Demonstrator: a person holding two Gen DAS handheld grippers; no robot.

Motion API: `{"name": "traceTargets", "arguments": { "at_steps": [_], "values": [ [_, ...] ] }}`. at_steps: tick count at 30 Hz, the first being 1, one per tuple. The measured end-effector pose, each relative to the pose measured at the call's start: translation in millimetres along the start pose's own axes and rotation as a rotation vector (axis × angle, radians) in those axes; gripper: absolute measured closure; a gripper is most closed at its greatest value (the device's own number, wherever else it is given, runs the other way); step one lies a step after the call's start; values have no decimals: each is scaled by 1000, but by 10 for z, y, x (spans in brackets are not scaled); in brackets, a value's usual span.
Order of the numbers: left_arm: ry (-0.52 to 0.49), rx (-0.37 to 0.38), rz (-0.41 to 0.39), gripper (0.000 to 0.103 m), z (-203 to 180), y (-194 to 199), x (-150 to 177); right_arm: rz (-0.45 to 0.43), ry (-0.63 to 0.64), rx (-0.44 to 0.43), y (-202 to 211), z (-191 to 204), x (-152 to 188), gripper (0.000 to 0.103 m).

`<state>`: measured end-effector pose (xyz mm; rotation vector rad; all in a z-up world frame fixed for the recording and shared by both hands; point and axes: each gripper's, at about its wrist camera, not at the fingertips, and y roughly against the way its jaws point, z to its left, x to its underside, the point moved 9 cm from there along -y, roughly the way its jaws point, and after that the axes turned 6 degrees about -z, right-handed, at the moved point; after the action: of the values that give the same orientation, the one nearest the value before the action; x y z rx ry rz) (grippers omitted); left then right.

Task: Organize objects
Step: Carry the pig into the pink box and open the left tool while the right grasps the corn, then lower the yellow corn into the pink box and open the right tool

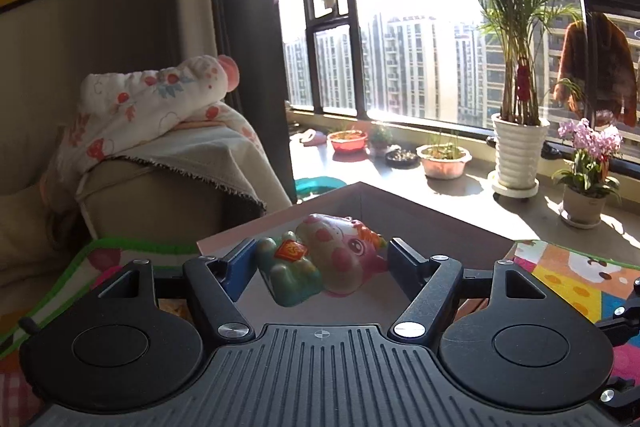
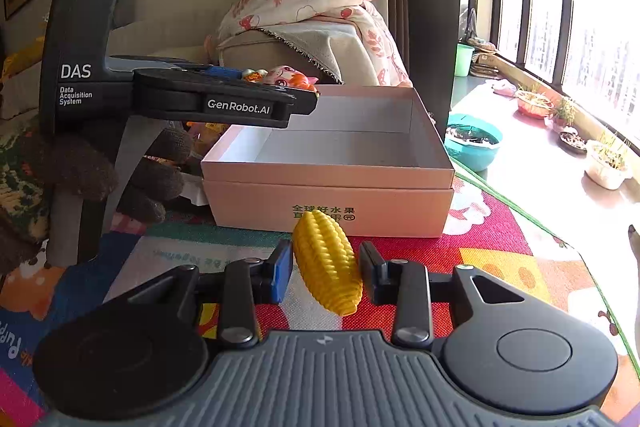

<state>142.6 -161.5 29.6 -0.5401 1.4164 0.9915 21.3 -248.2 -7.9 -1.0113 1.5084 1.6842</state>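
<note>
The left gripper clasps a glossy plastic pig toy above the open pink cardboard box; the right gripper holds ridged yellow toy corn over the patterned mat's near edge.

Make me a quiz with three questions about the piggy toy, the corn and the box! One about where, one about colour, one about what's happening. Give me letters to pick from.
1. Where is the pig toy?
A. Held above the open box
B. On the windowsill
C. Under the blanket

2. What colour is the corn?
A. Green
B. Yellow
C. Purple

3. What is the right gripper doing?
A. Holding nothing
B. Holding a cup
C. Has the corn between its fingers

Answers: 1 A, the left gripper carries it over the box. 2 B, it is plainly yellow. 3 C, a finger sits on each side.
</note>
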Motion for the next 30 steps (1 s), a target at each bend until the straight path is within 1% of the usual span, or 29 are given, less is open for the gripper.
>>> {"name": "traceTargets", "arguments": {
  "at_steps": [2,3,5,6,7,8,9,11,13,15,17,19,20,21,22,23,25,27,28,30],
  "values": [
    [-9,-3,-43,26,1,53,-21,-4,1,-4,13,7,-1,67],
    [-14,18,-48,26,-19,67,-17,-4,4,-6,11,10,3,67],
    [-64,77,4,25,-118,21,65,4,3,-5,-19,13,5,67],
    [-114,106,78,25,-199,-36,176,9,-1,-4,-37,11,11,67],
    [-144,100,97,25,-243,-61,239,13,-6,-4,-46,7,20,67],
    [-152,79,76,25,-242,-55,237,14,-11,-3,-49,3,28,67],
    [-157,63,76,25,-239,-67,252,15,-15,-3,-46,0,40,67],
    [-103,37,59,25,-175,-82,234,17,-19,-1,-45,-6,57,67],
    [-36,15,22,25,-77,-71,189,21,-17,4,-44,-21,77,67],
    [20,-14,-34,25,50,-15,103,22,-18,11,-46,-45,89,67],
    [44,2,-58,25,105,37,58,24,-25,14,-53,-65,98,67],
    [36,45,-35,25,93,63,77,24,-31,17,-70,-73,86,67],
    [1,74,8,25,43,47,131,21,-30,17,-74,-71,74,67],
    [-45,80,52,25,-4,23,197,15,-28,17,-79,-63,45,67],
    [-84,60,58,25,-31,10,248,8,-27,16,-79,-52,19,67],
    [-97,37,43,24,-29,13,262,2,-25,14,-75,-39,-6,67],
    [-60,3,19,25,25,18,258,-16,-20,10,-55,-5,-66,67],
    [21,-11,16,25,112,13,240,-27,-13,5,-34,15,-99,67],
    [31,-3,31,25,120,-3,249,-28,-8,6,-27,19,-106,67],
    [-17,12,55,24,78,-11,292,-26,-3,10,-30,13,-104,67]
  ]
}}
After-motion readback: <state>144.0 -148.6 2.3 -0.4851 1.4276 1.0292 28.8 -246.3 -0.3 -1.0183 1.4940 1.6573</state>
